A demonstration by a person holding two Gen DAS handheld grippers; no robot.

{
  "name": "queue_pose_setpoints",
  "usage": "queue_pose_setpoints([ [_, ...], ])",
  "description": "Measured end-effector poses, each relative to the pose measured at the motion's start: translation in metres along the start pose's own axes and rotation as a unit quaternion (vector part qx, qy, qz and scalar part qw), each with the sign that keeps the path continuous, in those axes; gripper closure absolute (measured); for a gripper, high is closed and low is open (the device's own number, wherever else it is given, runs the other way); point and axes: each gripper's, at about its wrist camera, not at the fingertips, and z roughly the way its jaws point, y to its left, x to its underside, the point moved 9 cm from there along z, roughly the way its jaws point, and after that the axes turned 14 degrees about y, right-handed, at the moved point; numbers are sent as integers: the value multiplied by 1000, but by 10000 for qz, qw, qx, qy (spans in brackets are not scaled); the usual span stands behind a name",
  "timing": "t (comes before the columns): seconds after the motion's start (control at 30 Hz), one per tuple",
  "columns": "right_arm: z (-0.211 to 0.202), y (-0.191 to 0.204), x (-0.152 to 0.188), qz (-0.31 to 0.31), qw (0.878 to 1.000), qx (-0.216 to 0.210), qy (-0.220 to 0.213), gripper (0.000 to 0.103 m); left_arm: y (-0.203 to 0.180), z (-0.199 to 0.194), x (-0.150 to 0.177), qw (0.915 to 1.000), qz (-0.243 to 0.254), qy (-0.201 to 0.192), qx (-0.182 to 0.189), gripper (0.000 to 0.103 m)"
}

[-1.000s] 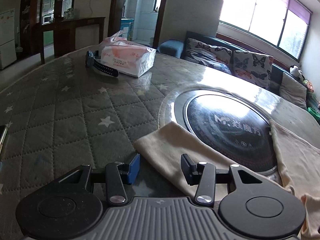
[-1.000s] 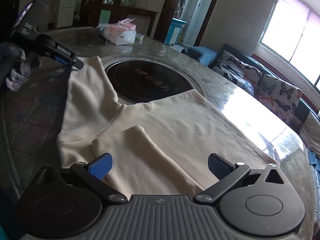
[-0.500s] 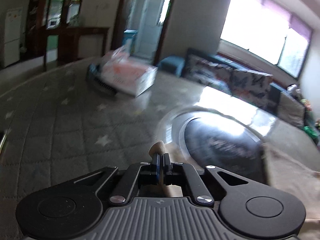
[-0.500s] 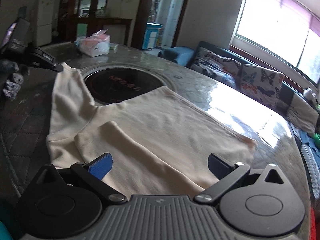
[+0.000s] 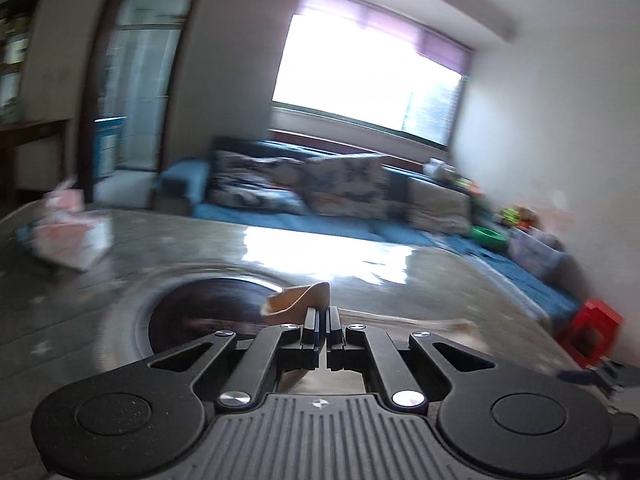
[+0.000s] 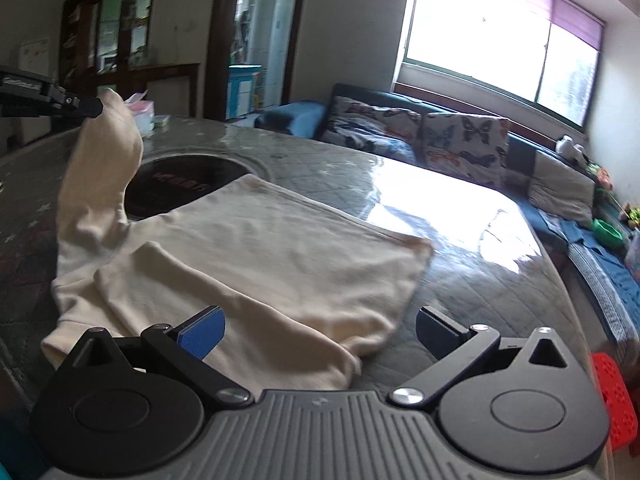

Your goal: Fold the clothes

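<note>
Jaws of left gripper (image 5: 322, 320) clamp sleeve (image 6: 106, 140) lifted off table (image 6: 460, 240); right gripper (image 6: 320, 330) jaws wide open above shirt (image 6: 260, 248); thin pinch, fast swing could slip the cloth

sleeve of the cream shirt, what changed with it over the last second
The left hand-held gripper went from open beside the sleeve to shut on its cuff, then lifted it off the table and swung it toward the shirt body. The right hand-held gripper stayed open over the other, already folded sleeve.
</note>
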Motion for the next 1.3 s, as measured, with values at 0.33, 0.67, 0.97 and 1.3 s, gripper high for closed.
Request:
queue_pose_setpoints([
  [0.33,-8,-34,28,521,9985,141,-5,0,-100,35,36,9902,906,573,891,100],
  [0.67,-8,-50,37,832,9964,154,29,3,-135,63,93,9700,1477,1418,1308,96],
  [0.97,-6,-35,14,720,9972,-173,-24,9,-104,50,91,9688,1589,1396,1292,90],
  [1.3,6,-7,1,579,9957,-706,180,35,-40,69,70,9846,1296,1172,89,80],
])
